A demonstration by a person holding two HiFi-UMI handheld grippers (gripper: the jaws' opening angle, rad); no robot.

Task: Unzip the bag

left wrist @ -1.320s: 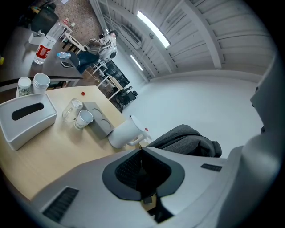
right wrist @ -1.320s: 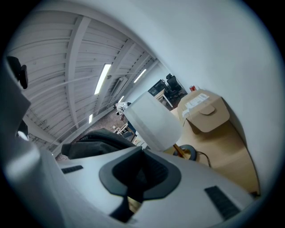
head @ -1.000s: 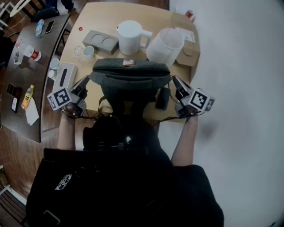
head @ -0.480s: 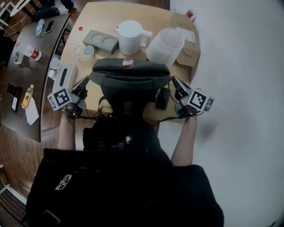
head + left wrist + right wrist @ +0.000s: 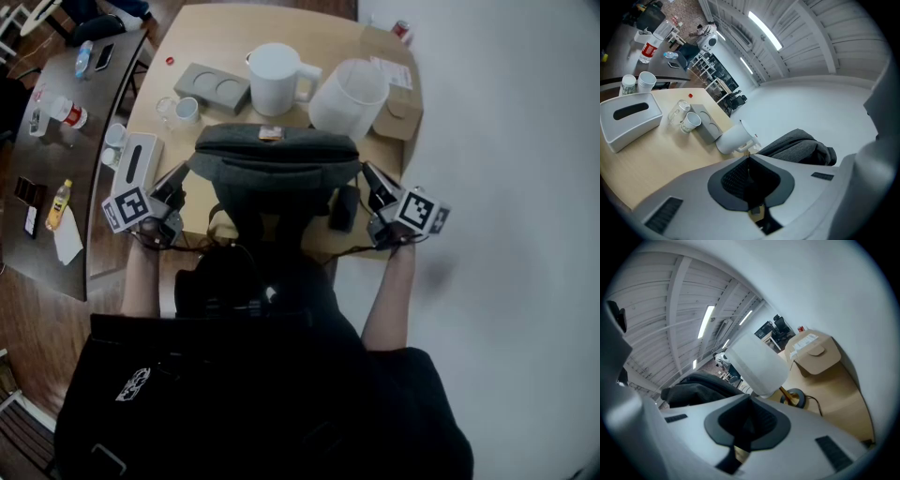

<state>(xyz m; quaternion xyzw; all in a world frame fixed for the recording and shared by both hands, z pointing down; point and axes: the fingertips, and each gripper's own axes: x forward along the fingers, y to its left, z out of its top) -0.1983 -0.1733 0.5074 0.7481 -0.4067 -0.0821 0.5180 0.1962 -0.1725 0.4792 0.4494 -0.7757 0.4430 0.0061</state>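
Here, the left gripper and the right gripper each have their jaws pressed together on nothing. They sit just beside the bag, at its 9 and 3 o'clock ends. The bag is dark grey and soft, and its long axis runs 9 to 3 o'clock. It lies by the table's 6 o'clock edge, with straps trailing toward 6.

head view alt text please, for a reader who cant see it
From above, a dark grey bag sits on a wooden table before a person in black, whose left tool and right tool flank it, both shut and empty. A white jug and a white tub stand behind the bag.
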